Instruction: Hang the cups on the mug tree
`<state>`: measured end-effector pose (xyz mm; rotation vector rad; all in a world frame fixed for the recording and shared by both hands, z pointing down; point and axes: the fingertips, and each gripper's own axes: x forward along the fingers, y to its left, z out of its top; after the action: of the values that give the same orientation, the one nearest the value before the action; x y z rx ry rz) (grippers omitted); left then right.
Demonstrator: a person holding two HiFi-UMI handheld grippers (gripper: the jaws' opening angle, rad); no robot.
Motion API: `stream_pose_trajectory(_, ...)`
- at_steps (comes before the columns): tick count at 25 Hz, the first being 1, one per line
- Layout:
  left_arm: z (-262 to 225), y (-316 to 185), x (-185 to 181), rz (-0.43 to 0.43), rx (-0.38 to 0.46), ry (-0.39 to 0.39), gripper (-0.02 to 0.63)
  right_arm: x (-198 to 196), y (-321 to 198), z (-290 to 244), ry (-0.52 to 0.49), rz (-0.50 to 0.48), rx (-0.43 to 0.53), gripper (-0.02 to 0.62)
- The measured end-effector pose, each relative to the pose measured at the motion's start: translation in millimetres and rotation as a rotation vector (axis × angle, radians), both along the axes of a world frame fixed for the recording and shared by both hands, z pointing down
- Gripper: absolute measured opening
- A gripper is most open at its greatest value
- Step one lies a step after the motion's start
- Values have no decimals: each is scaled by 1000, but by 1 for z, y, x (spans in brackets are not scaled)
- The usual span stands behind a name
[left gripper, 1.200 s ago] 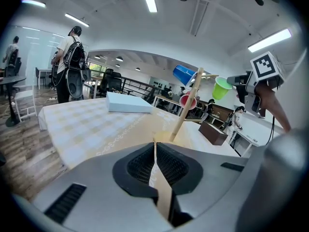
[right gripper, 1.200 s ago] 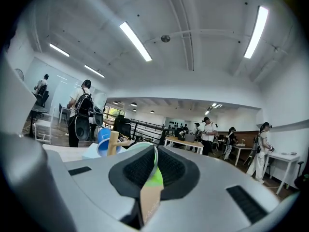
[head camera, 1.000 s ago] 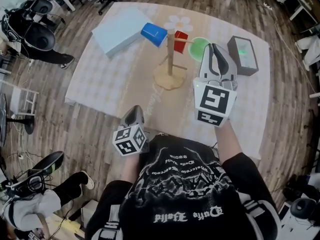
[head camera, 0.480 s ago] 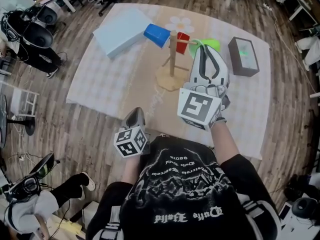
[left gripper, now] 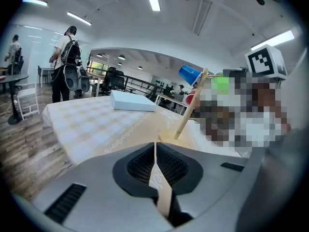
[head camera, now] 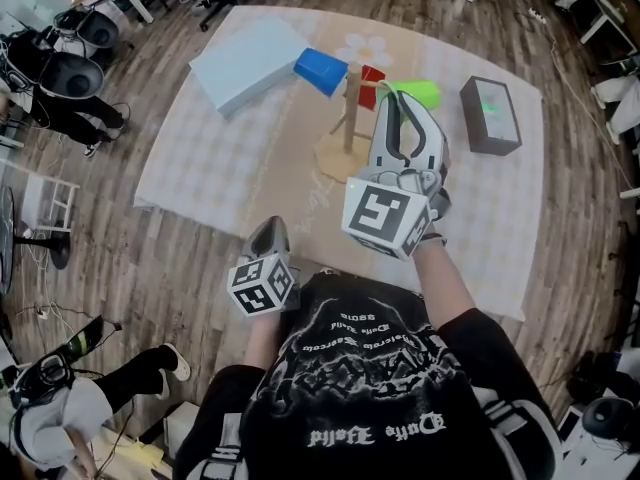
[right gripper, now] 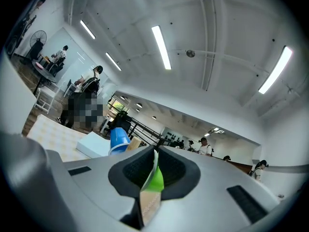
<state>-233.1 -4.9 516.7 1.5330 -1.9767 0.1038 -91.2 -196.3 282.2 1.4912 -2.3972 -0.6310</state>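
The wooden mug tree point(head camera: 349, 118) stands mid-table on its round base. A blue cup point(head camera: 320, 70) hangs on its left side, and a red cup point(head camera: 368, 80) hangs just right of the post. My right gripper point(head camera: 400, 100) is raised beside the tree's right side, shut on a green cup point(head camera: 420, 92). In the right gripper view a green sliver of the cup point(right gripper: 155, 180) shows between the closed jaws, with the blue cup point(right gripper: 117, 140) beyond them. My left gripper point(head camera: 268, 234) hangs low at the table's front edge, shut and empty; its own view shows the tree point(left gripper: 190, 105).
A light-blue flat box point(head camera: 245, 60) lies at the back left of the checked tablecloth point(head camera: 200, 158). A grey box with a green light point(head camera: 490, 115) sits at the right. People and office chairs stand on the wooden floor to the left.
My right gripper has carried the green cup up and to the left, closer to the tree's right side. The left gripper has stayed put.
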Motion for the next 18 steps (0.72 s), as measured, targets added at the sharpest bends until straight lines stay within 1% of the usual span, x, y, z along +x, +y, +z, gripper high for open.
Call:
stream_pose_trajectory(12,1,-4,5,-3,10,3,31,-24,7,6,28,-61,17,48)
stream_pose_trajectory(18,3,-1,2,-17,3,6,31,-37,8,13,24,-98,-6,51)
